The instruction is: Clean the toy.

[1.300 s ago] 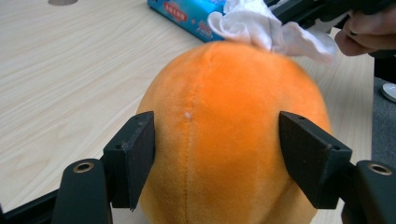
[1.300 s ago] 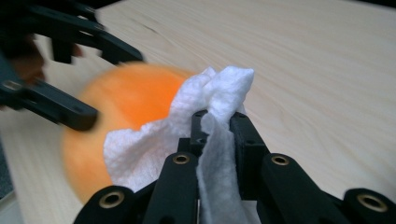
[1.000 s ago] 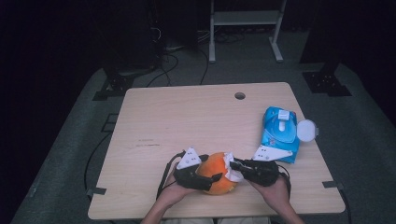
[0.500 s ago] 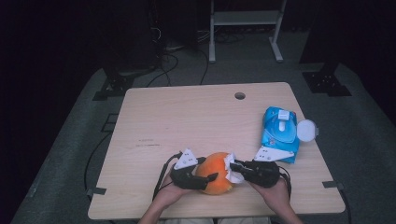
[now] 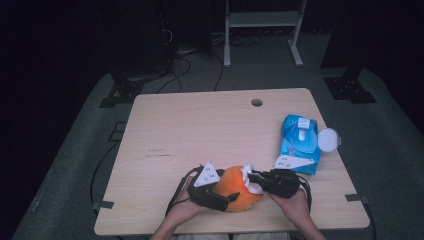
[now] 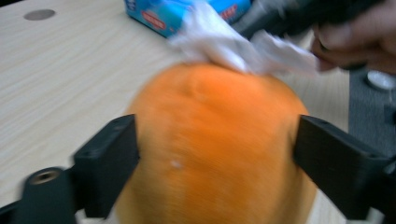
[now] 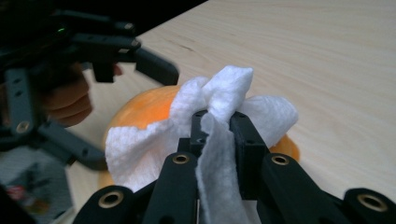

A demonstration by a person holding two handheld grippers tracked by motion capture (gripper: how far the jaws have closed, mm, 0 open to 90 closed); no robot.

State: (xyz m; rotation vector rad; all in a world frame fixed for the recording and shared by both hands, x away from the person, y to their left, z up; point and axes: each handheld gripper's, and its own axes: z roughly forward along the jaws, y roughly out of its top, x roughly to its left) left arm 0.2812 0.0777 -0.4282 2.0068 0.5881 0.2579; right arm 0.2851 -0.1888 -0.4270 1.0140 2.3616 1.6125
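Two grippers on the job: right gripper (image 7: 218, 122) is clamped tight on a white wipe (image 7: 224, 100) pressed against the orange ball (image 5: 239, 194) at the table's (image 5: 200, 130) near edge. Left gripper (image 6: 215, 154) has just been opening, jaws spread wide, flanking the ball; contact unclear. Wiping looks underway, not finished.

The ball (image 5: 235, 189) is plain orange, perhaps slightly fuzzy, though the close view is blurred. The tissue (image 7: 219, 107) on it is white. Both grippers, left (image 5: 220, 195) and right (image 5: 252, 179), are black with pale grey plates. The packet (image 5: 298, 142) is bright blue with a white lid. The table (image 5: 200, 130) is light wood grain.
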